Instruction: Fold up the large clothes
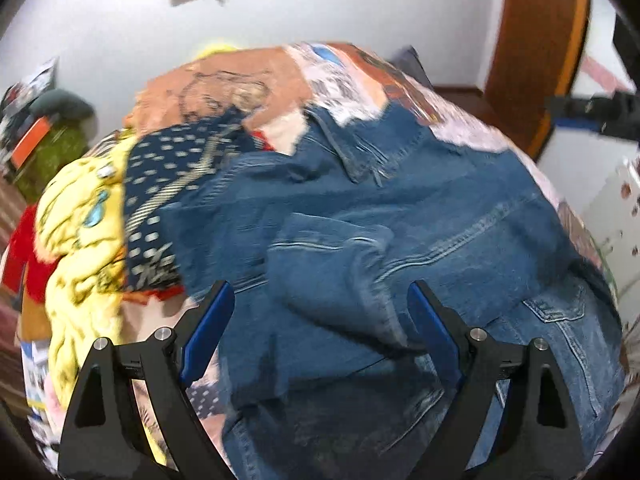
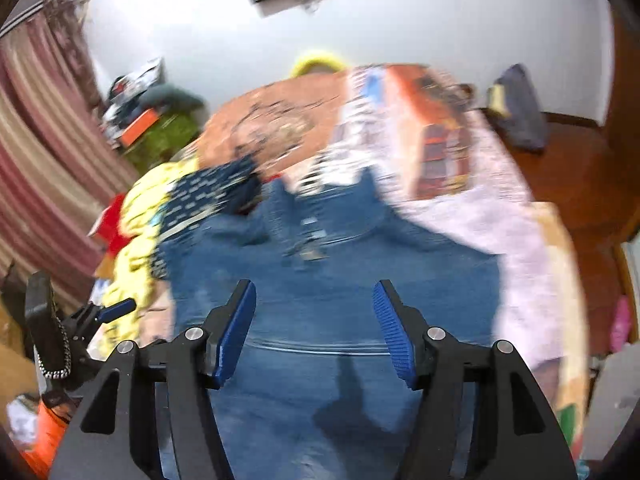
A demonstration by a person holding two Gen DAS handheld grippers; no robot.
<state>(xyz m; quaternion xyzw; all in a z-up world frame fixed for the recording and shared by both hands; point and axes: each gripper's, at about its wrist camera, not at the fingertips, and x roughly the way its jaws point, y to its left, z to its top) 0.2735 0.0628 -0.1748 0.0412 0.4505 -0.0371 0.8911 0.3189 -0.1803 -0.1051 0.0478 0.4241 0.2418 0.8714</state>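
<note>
Left wrist view: left gripper [image 1: 320,312] spread wide, empty, above blue denim jacket [image 1: 360,240] lying rumpled on patchwork bed cover [image 1: 248,80]. We judge denim heavy, stiff, not slippery; best hold at thick seam or collar [image 1: 352,148]. Yellow cloth [image 1: 76,216] left of jacket.

Right wrist view: right gripper [image 2: 314,316] wide apart, holding nothing, over jacket [image 2: 332,280]. Blurred; we see only plain blue panel, faded stitching.

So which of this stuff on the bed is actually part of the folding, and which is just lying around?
Part of the job:
denim jacket
left gripper, open
right gripper, open

Just lying about:
yellow garment
navy spotted cloth
red garment
patterned bedspread
</note>
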